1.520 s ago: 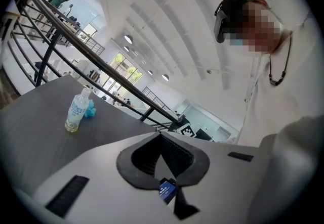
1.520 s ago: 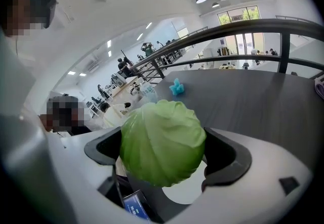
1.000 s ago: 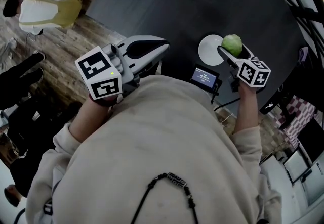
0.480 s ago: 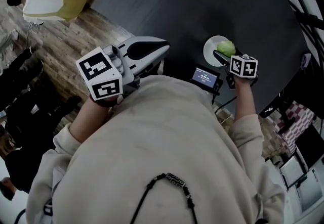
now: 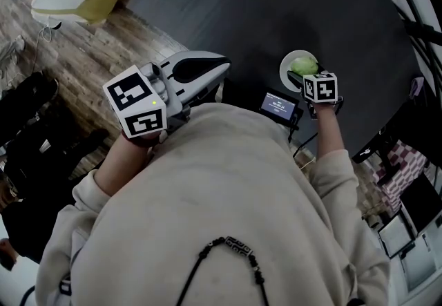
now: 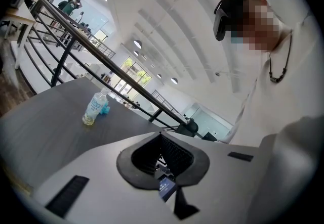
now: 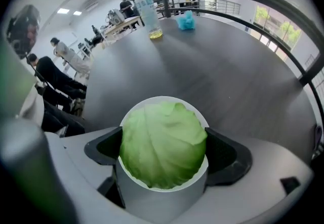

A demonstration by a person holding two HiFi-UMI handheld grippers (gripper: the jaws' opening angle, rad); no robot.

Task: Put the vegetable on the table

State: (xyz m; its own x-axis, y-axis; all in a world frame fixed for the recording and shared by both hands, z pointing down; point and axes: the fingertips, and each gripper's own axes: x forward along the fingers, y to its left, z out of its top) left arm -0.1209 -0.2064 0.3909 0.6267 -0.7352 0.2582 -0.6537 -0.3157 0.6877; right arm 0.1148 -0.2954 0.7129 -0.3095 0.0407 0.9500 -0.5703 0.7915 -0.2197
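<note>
Nearest the person's light-grey sweatshirt, the left gripper [image 5: 219, 66] is held up over the table's edge with its two dark-padded jaws pressed together on nothing. A small black device with a lit screen [image 5: 278, 106] lies on the dark grey round table [image 5: 228, 1] just beyond the chest. To its right, the right gripper [image 5: 301, 77] has its jaws clamped on either side of a round pale-green cabbage [image 7: 163, 144], both pads touching it. The cabbage sits inside the outline of a white round bowl [image 7: 162, 198] on the table, and fills nearly all of the rim. Whether it rests on the bowl or hangs just above cannot be told. A second ago the cabbage hung at the bowl's right edge, beyond the rim. It has since been carried inward over the bowl, while the left gripper has not moved. Far across the table stands a clear plastic bottle [image 7: 147, 13] with a little yellowish liquid at its bottom. A crumpled teal thing [image 7: 186, 20] lies just beside it. Beyond the table, people [image 7: 55, 74] sit on the wooden floor.
</note>
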